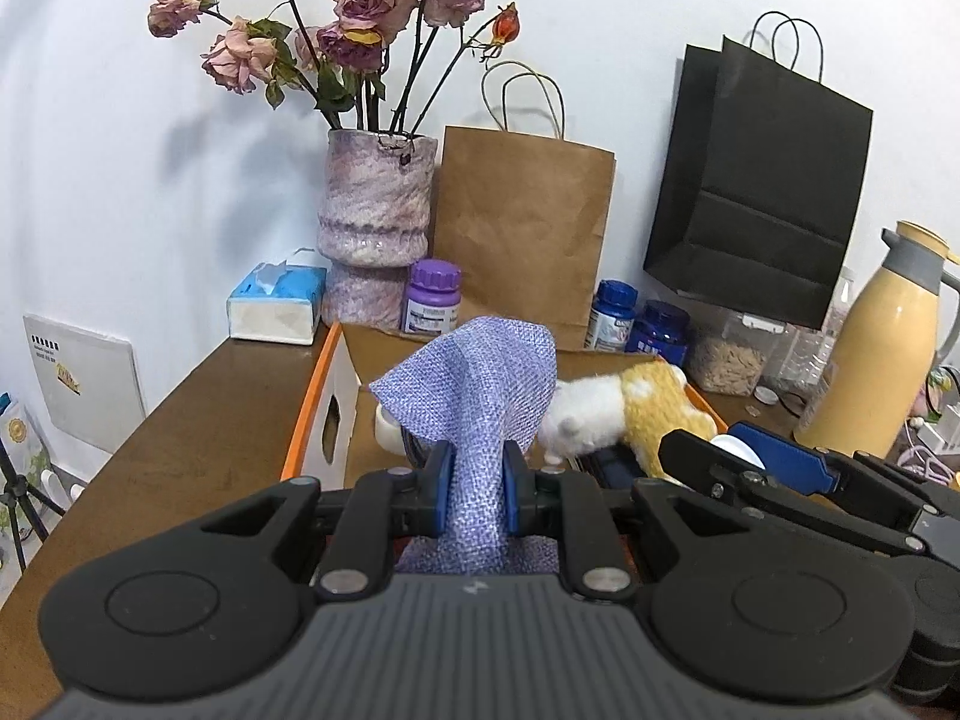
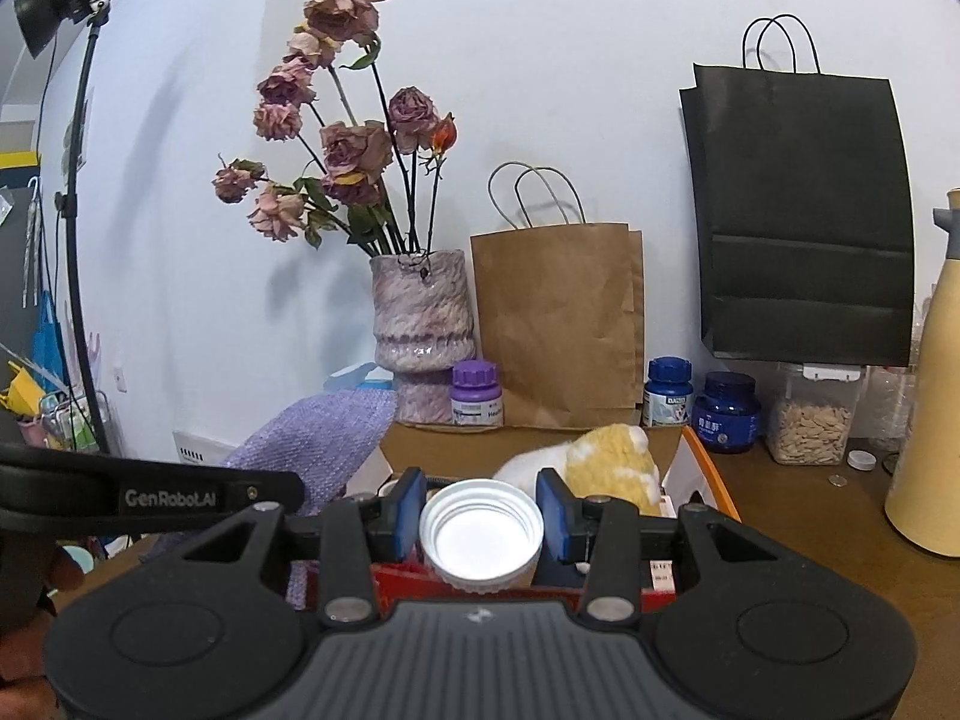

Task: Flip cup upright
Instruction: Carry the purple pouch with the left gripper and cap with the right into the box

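My right gripper (image 2: pixel 480 519) is shut on a small white cup (image 2: pixel 480 534) with a threaded rim. Its blue pads press on both sides, and the cup's open mouth faces up toward the camera. The cup hangs just above the near edge of an open cardboard box (image 2: pixel 702 468). My left gripper (image 1: pixel 474 495) is shut on a purple woven cloth (image 1: pixel 474 384) that stands up in a bunch between its pads. In the left wrist view the right gripper (image 1: pixel 735 453) is low at the right, with the white cup between its fingers. The cloth (image 2: pixel 324 444) is left of the cup.
A white and yellow plush toy (image 1: pixel 630 414) lies in the orange-edged box (image 1: pixel 312 408). Behind stand a vase of dried roses (image 1: pixel 375 222), a brown paper bag (image 1: pixel 522 240), a black bag (image 1: pixel 762 192), pill bottles (image 1: pixel 432 297), a tissue box (image 1: pixel 279 303), a seed container (image 2: pixel 810 414) and a yellow flask (image 1: pixel 870 354).
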`<state>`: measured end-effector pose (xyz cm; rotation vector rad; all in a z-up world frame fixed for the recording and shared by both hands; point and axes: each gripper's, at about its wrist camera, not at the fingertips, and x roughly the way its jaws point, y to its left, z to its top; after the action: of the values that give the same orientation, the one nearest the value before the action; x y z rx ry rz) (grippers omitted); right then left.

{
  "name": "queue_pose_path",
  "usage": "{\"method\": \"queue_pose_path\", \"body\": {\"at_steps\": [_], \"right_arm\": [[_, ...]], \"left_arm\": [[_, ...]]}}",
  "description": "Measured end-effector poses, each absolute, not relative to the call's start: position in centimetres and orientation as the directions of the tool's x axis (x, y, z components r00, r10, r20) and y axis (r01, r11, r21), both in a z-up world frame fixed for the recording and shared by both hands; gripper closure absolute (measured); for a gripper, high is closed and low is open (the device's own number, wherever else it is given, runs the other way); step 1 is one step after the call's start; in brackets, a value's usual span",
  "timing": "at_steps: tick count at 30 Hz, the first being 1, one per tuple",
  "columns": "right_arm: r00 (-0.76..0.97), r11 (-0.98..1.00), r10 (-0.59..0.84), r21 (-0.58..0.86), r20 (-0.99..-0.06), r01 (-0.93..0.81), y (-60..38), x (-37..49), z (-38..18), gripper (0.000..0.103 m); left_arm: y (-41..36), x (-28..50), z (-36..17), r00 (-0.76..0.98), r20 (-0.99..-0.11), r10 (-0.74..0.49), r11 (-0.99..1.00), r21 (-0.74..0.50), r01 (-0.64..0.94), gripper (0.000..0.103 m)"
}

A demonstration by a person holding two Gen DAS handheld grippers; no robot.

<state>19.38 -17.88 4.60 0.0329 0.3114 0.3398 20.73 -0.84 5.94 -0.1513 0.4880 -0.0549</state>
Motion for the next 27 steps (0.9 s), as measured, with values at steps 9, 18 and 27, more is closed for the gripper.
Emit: {"method": "queue_pose_path", "body": {"at_steps": [9, 18, 27], "right_arm": [[0.892, 0.938, 0.347, 0.107, -0.290, -0.330, -17.2, 22.6, 5.0, 0.064], [0.886, 0.936, 0.353, 0.104, -0.301, -0.337, -16.3, 25.9, 4.9, 0.064], [0.875, 0.934, 0.352, 0.071, -0.333, -0.349, -15.5, 28.6, 4.4, 0.064]], "left_arm": [[-0.4, 23.8, 6.1, 0.883, -0.463, -0.074, 0.986, -0.166, -0.004, 0.086], [0.3, 27.1, 5.1, 0.871, -0.487, -0.055, 0.986, -0.163, -0.029, 0.086], [0.5, 29.6, 4.2, 0.860, -0.509, -0.044, 0.989, -0.141, -0.033, 0.086]]}}
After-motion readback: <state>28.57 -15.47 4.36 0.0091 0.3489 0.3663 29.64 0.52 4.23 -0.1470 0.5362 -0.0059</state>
